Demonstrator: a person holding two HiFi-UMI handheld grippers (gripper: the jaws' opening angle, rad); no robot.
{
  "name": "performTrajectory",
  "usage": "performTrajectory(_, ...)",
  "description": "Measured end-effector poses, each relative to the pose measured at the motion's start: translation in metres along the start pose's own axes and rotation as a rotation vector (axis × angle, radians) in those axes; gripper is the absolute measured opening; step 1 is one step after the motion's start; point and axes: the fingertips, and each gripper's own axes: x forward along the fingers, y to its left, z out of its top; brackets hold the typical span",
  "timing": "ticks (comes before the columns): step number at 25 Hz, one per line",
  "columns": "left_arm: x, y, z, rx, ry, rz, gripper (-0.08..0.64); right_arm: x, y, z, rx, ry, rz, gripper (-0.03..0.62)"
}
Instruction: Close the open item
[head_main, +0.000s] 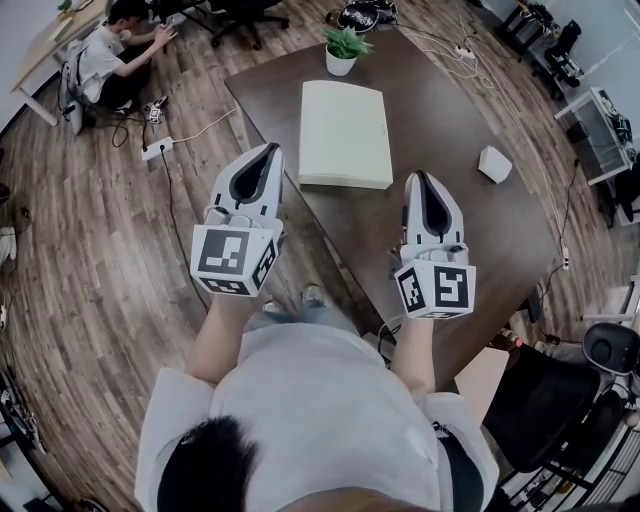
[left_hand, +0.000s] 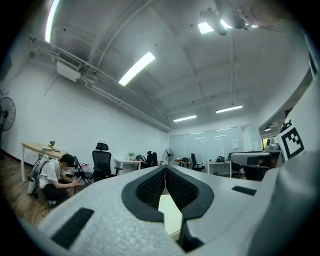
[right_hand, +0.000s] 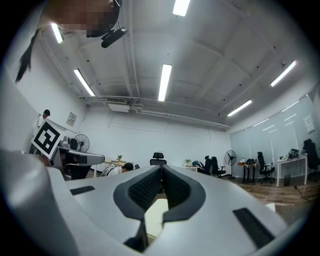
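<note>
Currently the left gripper (head_main: 268, 150) and right gripper (head_main: 419, 178) are hovering, jaws together on nothing; the cream case (head_main: 345, 133) is lying flat on the table (head_main: 440, 120) ahead, near the plant (head_main: 343, 48).

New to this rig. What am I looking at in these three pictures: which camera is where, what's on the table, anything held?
There is no robot arm here. A person holds handheld tongs in each hand. The head view looks down from a camera on the person's head and shows the left tongs and right tongs at the near edge of a dark table. The other two pictures come from cameras riding on the tongs, looking along their jaws. Both are shut and hold nothing. On the table lie a flat pale case, which looks closed, a potted plant and a small white object.
</note>
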Motion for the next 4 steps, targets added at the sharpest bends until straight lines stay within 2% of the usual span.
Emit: performTrajectory(4,-0.0002,-0.0001,0.0012,0.008,-0.003,0.002,0.011,0.0001,0.0002,0.0012,0.001,-0.005,-0.003,0.014)
